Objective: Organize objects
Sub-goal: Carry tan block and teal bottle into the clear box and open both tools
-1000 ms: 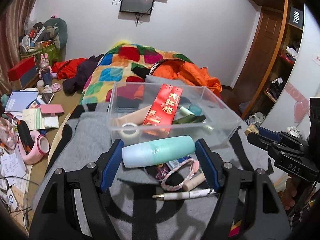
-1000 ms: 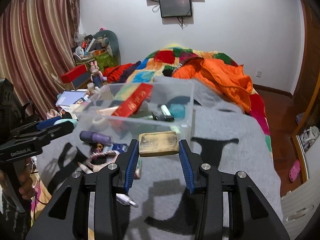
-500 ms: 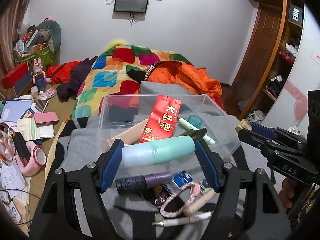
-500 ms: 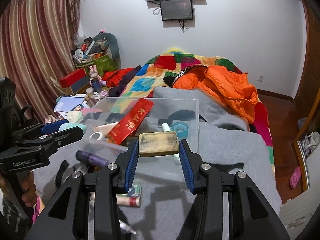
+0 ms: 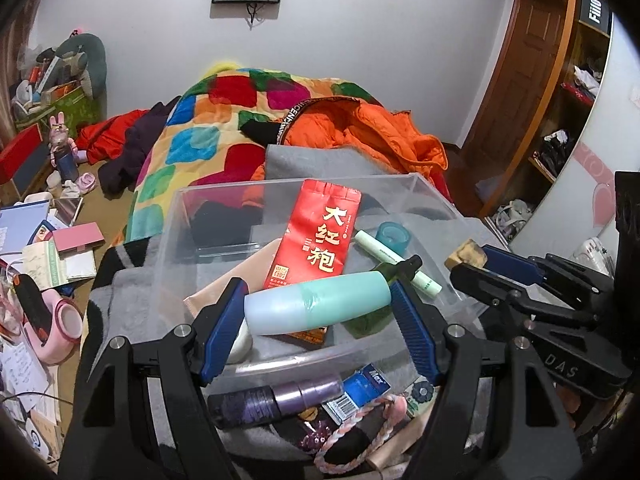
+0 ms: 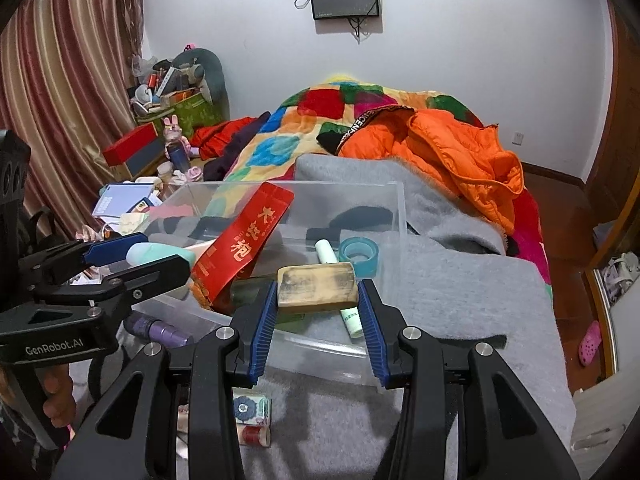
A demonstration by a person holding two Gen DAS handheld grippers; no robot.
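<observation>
Mint bottle (image 5: 316, 302) in left gripper (image 5: 318, 320), wooden block (image 6: 316, 288) in right gripper (image 6: 316, 320) (both clamped), above clear bin (image 5: 440, 204).

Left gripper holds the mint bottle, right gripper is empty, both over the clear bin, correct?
Not quite. The right gripper is not empty: it is shut on a worn tan block, as the right wrist view shows. The left gripper does hold the mint bottle, both over the clear bin.

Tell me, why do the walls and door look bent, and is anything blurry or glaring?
Left wrist view: the fisheye lens bows the door and darkens the corners; the red packet reads sharp. Right wrist view: the curtain curves the same way, soft shadows lie on the grey blanket, and the clear box shows only mild sheen.
</observation>
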